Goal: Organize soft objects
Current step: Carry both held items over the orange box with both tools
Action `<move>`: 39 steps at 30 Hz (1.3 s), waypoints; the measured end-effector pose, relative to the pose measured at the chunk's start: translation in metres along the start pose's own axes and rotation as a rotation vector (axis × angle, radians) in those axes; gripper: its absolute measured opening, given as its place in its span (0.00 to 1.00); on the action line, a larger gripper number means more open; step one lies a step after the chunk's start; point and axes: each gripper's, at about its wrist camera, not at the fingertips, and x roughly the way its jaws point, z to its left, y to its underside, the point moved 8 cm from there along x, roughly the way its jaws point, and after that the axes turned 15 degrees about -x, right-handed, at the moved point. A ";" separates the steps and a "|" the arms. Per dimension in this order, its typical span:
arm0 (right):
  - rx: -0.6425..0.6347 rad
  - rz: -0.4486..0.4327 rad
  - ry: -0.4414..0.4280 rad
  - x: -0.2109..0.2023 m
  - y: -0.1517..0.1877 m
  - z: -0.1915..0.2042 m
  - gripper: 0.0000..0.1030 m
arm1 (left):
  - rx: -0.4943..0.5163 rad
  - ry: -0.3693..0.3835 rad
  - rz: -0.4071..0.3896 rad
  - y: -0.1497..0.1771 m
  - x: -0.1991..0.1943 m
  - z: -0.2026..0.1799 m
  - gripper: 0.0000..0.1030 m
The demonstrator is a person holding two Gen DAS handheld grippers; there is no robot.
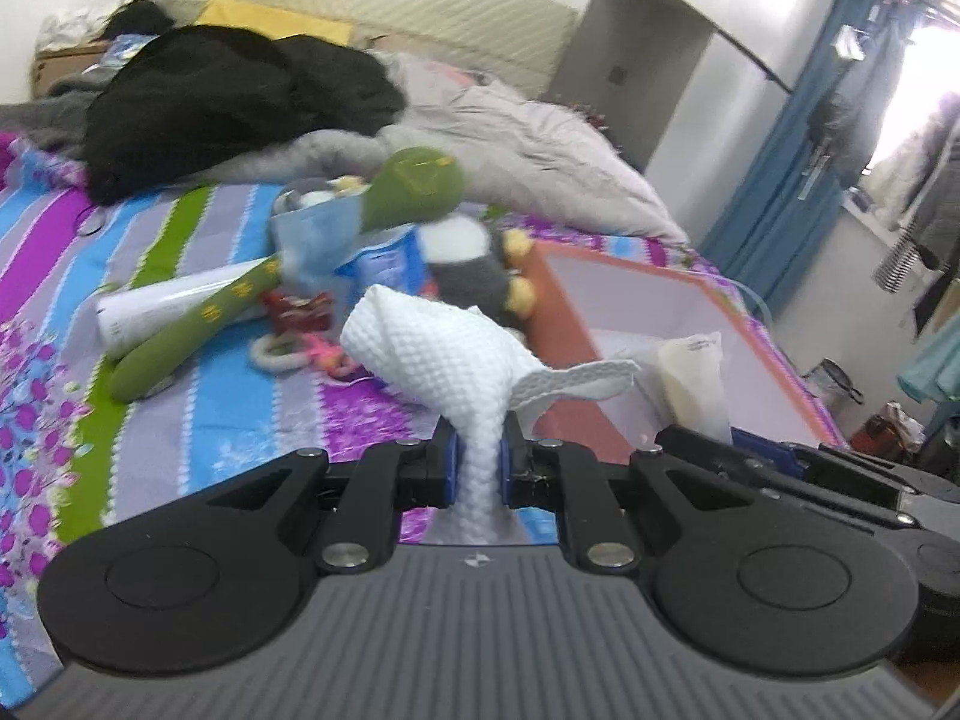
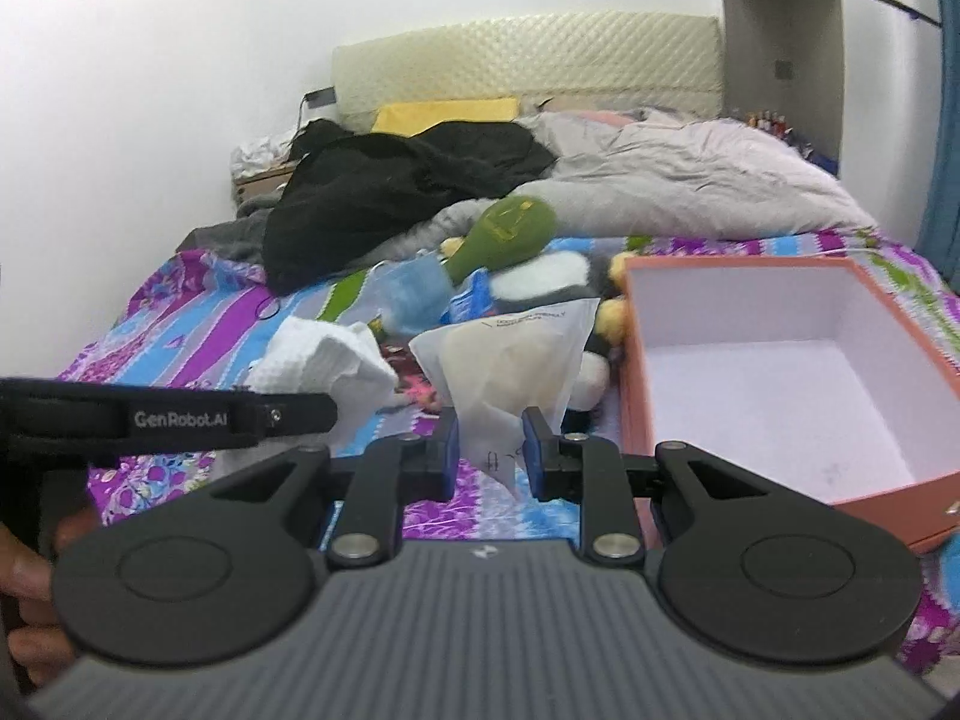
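Hanging from the left gripper (image 1: 477,462) in the left wrist view, the white waffle-textured cloth (image 1: 441,354) is pinched in nearly closed jaws by one bunched neck above the striped purple-and-blue bedsheet (image 1: 240,420), so it could slip free or snag the green plush bat (image 1: 300,252) on the way to the open orange cardboard box (image 1: 690,312). Turning to the right wrist view, the right gripper (image 2: 491,450) has its jaws narrowly parted and clamped on the lower corner of a translucent white pouch (image 2: 510,360) beside that box (image 2: 864,300); such a small bite could let the slick pouch slide out.
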 end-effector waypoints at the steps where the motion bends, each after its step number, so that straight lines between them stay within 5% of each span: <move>1: 0.008 -0.003 0.007 -0.005 0.001 -0.004 0.25 | 0.008 0.012 0.004 0.001 0.000 -0.007 0.15; 12: 0.072 -0.028 0.129 -0.049 0.007 -0.060 0.25 | 0.130 0.129 0.053 0.018 0.011 -0.099 0.15; 21: 0.142 0.016 0.195 -0.025 0.005 -0.122 0.25 | 0.214 0.186 0.135 0.019 0.057 -0.157 0.15; 24: 0.131 0.043 0.214 -0.010 0.003 -0.138 0.25 | 0.276 0.174 0.155 0.022 0.089 -0.162 0.15; 31: 0.209 0.139 0.214 0.034 0.014 -0.184 0.25 | 0.232 0.115 0.279 0.016 0.165 -0.145 0.15; 39: 0.229 0.269 0.213 0.080 0.037 -0.207 0.25 | 0.232 0.060 0.352 0.003 0.206 -0.155 0.15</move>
